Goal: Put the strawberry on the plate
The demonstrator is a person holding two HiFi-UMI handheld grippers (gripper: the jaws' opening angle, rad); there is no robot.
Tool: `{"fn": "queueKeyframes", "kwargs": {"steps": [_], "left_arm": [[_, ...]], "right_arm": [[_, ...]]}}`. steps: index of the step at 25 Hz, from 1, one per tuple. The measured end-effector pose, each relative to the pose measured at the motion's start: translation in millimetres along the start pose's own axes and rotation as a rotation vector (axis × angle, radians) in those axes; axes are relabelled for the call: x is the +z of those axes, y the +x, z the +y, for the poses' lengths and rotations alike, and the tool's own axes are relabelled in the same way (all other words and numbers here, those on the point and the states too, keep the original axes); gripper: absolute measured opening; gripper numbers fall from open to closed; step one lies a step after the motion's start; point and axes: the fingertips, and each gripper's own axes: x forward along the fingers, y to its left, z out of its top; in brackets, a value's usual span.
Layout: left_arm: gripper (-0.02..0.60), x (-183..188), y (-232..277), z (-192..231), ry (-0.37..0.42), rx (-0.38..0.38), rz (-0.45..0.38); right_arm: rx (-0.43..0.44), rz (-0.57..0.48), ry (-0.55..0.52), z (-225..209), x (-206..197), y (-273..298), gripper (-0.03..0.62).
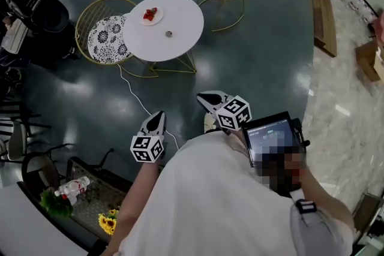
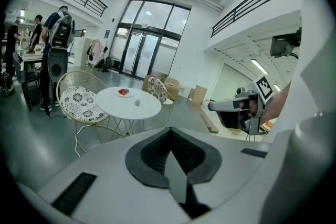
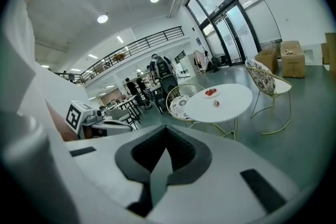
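The room is a big hall with a dark, shiny floor (image 1: pixel 264 51). A round white table (image 1: pixel 183 21) stands on it, well away from the person. A chair (image 1: pixel 108 39) with a patterned cushion is pushed up to the table's left edge.

A small plate (image 1: pixel 158 21) sits near the table's edge, on the side by that chair. There is red fruit (image 1: pixel 151 12) on the plate already, and it looks like strawberry. One small thing (image 1: pixel 168 33) lies alone near the middle of the table, apart from the plate. It is too small to be sure what it is. I think it is the strawberry that has to go on the plate.

The left gripper (image 1: pixel 157 117) is held low in front of the person and points toward the table. Its jaws are pressed together with nothing between them. The right gripper (image 1: pixel 208 99) is just beside it, and its jaws are pressed together and empty too. Neither one is near the table.

So the job has not really begun. The step in hand is getting to the table, and nothing has been picked up.

For the next move, I think the person needs to walk up close to the table. Then one gripper has to spread its jaws, come down around the small thing in the middle and pinch it softly, because a strawberry squashes easily. After that it is a short trip across the table to the plate.
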Motion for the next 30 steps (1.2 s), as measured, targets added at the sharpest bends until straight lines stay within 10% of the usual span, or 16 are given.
{"fn": "queueKeyframes", "kwargs": {"steps": [30], "left_arm": [[0.006, 71.2, 91.5, -12.9, 0.044, 0.063, -0.008]], "right_arm": [[0.049, 0.007, 0.011, -98.3, 47.0, -3.9, 0.005]]}}
